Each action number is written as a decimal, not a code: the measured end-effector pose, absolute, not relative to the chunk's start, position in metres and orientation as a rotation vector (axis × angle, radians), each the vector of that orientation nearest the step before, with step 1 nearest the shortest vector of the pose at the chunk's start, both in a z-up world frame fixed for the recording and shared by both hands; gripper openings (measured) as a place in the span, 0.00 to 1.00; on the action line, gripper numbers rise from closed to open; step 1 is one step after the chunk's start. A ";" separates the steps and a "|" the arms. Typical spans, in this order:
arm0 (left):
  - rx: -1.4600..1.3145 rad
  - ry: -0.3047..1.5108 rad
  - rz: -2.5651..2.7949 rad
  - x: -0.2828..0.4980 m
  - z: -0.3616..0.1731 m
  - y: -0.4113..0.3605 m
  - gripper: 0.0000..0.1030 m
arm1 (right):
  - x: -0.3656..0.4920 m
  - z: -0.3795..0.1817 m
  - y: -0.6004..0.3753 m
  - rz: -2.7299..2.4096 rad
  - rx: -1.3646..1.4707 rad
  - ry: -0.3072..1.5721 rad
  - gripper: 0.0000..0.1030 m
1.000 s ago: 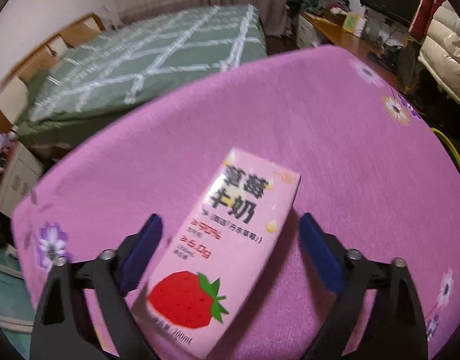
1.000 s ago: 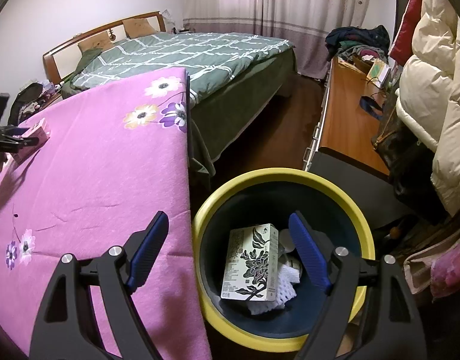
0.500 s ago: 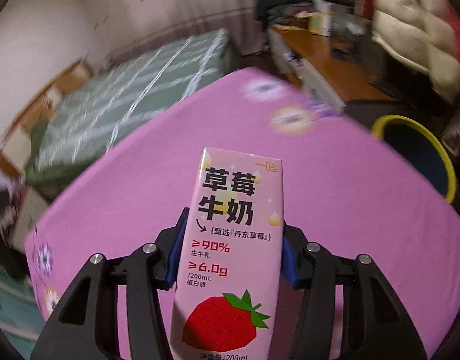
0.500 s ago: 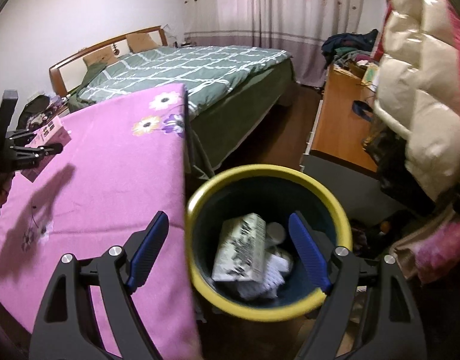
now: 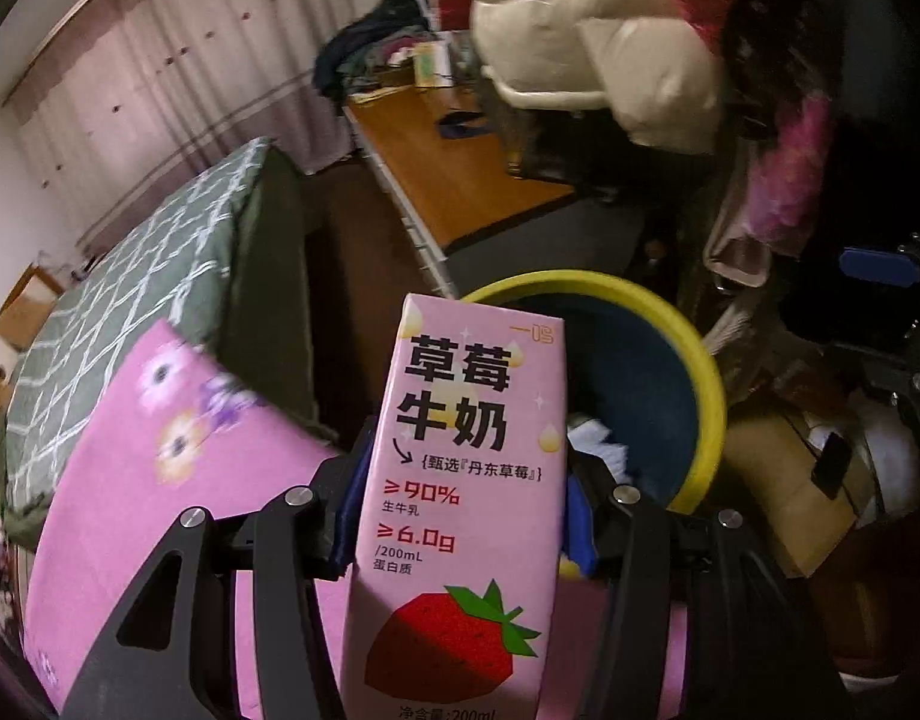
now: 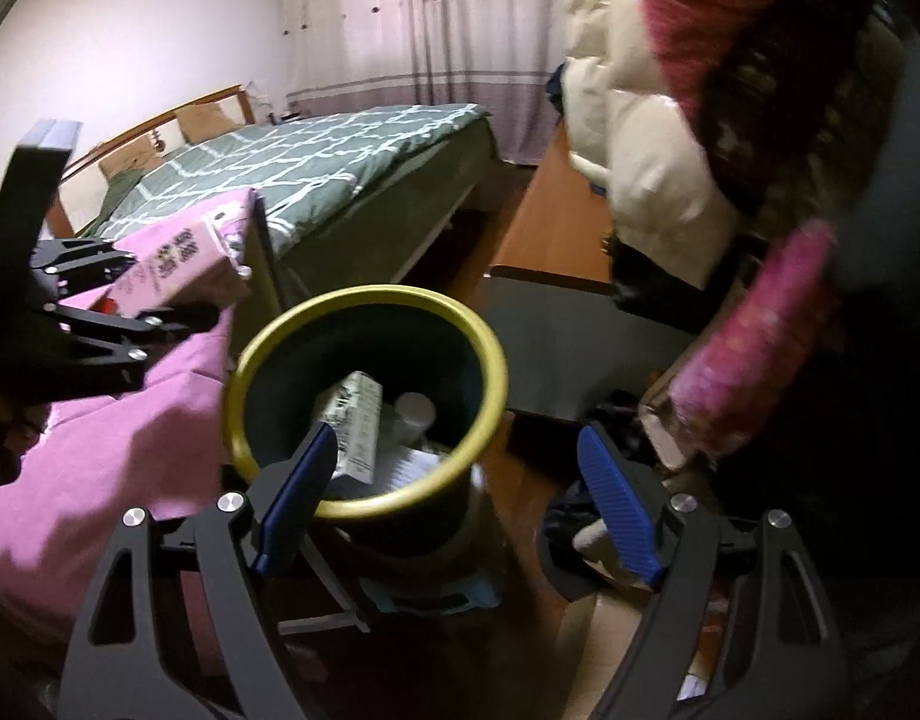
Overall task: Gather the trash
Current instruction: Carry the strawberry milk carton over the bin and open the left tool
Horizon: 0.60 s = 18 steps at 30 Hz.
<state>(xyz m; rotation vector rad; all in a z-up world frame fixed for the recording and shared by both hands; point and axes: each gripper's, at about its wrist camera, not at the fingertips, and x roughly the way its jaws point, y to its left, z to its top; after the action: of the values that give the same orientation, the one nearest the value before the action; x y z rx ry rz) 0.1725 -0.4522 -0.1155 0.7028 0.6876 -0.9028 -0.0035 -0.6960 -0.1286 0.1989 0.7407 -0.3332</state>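
Note:
My left gripper (image 5: 460, 516) is shut on a pink strawberry milk carton (image 5: 466, 498), held upright in the air over the pink table's edge. Just beyond it stands the yellow-rimmed dark bin (image 5: 709, 396). From the right wrist view the same carton (image 6: 183, 264) and left gripper (image 6: 141, 300) hang at the left, short of the bin (image 6: 363, 312). That bin holds a patterned box (image 6: 357, 420) and white scraps. My right gripper (image 6: 453, 504) is open and empty, its fingers level with the bin's near rim.
The pink flowered tablecloth (image 6: 99, 456) fills the left. A green quilted bed (image 6: 339, 150) lies behind, a wooden desk (image 5: 460, 168) beside it. Padded coats (image 6: 652, 168) hang close on the right, with boxes and clutter (image 5: 808, 480) on the floor by the bin.
My left gripper closed on the carton, lifted it off the table and carried it towards the bin. My right gripper swung right, so the bin now sits left of centre.

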 end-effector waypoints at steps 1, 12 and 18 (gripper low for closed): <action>0.710 0.691 -0.916 0.170 -0.118 -0.461 0.50 | -0.007 -0.129 -0.699 -0.340 0.203 0.738 0.76; 0.713 0.719 -0.960 0.166 -0.138 -0.513 0.60 | -0.017 -0.133 -0.713 -0.347 0.231 0.727 0.76; 0.638 0.678 -0.921 0.158 -0.118 -0.489 0.82 | -0.016 -0.131 -0.705 -0.324 0.228 0.724 0.76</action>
<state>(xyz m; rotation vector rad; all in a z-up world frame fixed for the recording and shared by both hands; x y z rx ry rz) 0.1585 -0.4890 -0.1178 0.6382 0.6781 -0.9207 -0.0162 -0.7050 -0.1314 0.2278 0.7245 -0.3237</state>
